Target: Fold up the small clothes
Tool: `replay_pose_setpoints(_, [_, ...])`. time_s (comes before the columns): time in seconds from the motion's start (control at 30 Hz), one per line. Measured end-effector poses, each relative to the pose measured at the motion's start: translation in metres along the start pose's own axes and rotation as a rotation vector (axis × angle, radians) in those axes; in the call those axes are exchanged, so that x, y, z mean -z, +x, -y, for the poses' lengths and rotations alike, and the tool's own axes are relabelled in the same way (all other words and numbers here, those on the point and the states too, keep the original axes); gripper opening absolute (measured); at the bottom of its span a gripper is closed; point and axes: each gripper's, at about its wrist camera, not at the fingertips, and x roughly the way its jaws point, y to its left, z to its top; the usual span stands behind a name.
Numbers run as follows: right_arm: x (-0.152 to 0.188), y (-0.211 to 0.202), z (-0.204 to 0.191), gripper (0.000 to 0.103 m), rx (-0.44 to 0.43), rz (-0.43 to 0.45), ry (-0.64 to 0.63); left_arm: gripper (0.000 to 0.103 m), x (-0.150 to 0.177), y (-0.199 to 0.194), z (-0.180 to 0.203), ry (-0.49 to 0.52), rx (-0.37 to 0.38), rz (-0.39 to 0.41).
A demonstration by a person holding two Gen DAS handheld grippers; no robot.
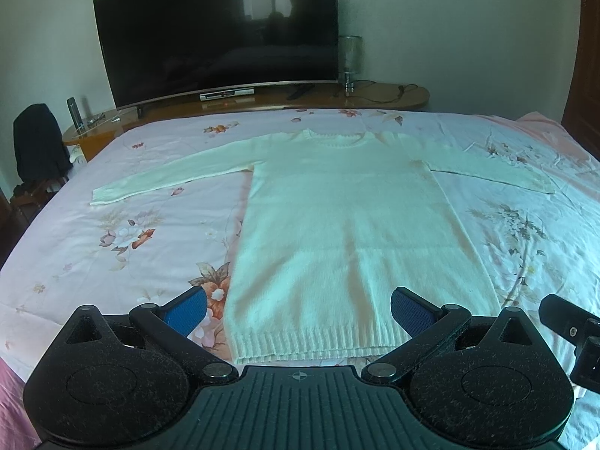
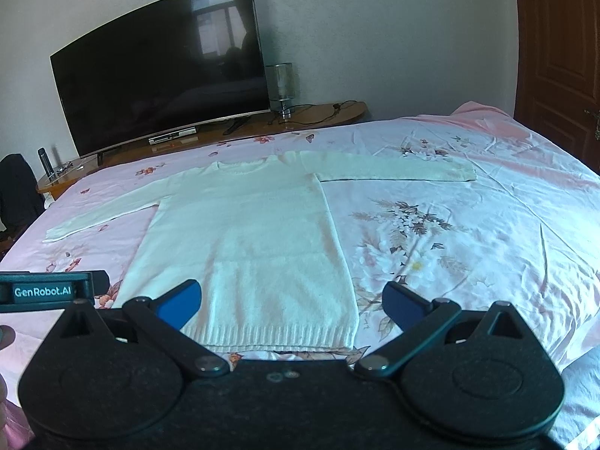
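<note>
Floral bedsheet [image 1: 112, 232], white sweater [image 1: 348, 232] spread flat, dark television [image 1: 217, 33] behind

We see white sweater [image 2: 243, 240] flat on floral bed [image 2: 468, 225], sleeves spread; right claw [image 2: 292, 305] wide apart above its hem

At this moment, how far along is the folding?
Done: the white sweater lies flat on the floral bedsheet, both sleeves spread out. In hand: nothing; the left gripper and right gripper are open above the hem. Left: every fold; no sleeve or hem is turned in yet.
</note>
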Motion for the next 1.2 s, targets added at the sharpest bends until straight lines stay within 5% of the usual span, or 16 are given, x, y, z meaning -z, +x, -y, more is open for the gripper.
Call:
replay_pose_setpoints(0.57, [-0.032, 0.032, 0.016, 0.103, 0.066, 0.030, 0.009, 0.103, -0.033, 0.040, -0.003, -0.026, -0.019, 0.003])
replay_pose_setpoints(1.2, [-0.085, 0.131, 0.041, 0.103, 0.116, 0.011, 0.049, 0.103, -0.102, 0.150, 0.014, -0.065, -0.031, -0.036])
